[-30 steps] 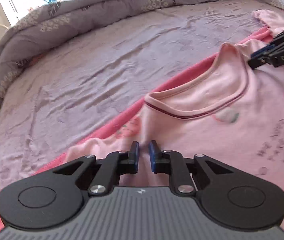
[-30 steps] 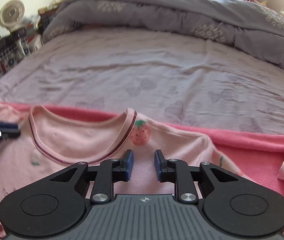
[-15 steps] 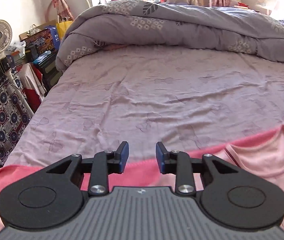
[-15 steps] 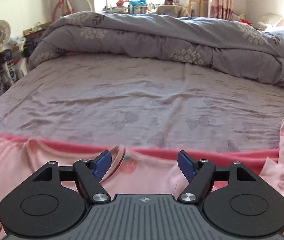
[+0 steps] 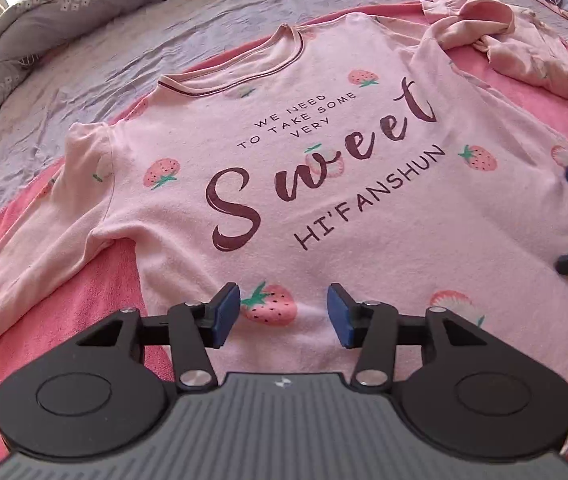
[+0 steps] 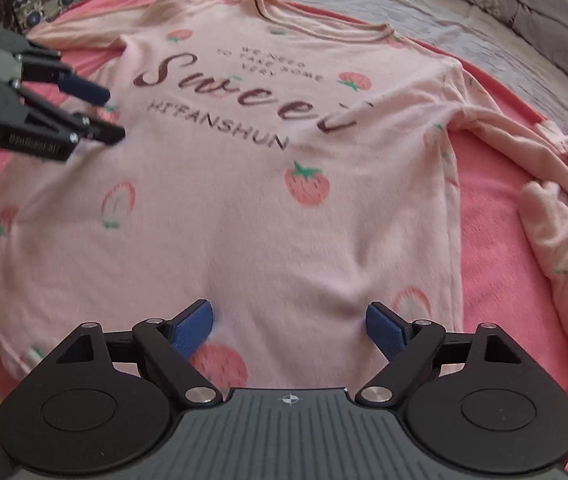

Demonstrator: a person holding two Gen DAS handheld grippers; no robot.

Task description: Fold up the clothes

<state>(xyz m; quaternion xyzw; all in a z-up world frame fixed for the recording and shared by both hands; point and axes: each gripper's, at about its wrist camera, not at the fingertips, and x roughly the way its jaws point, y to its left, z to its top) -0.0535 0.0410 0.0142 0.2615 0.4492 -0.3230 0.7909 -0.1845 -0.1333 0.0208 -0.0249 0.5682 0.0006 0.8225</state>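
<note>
Both grippers, withdrawn from the collar [image 5: 239,64], opening empty; shirt [image 5: 324,208] lies lengthwise, seemingly flat.

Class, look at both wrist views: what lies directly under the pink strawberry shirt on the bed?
A bright pink towel-like cloth shows around the pink shirt, over the lilac bedsheet. How far the cloth runs beneath the shirt is hidden.

shirt [image 5: 324,208] flat on towel [image 5: 95,280] | towel on bed [image 5: 95,60] | second garment [image 5: 524,52] by shirt's right sleeve | duvet [image 5: 43,12] behind
</note>
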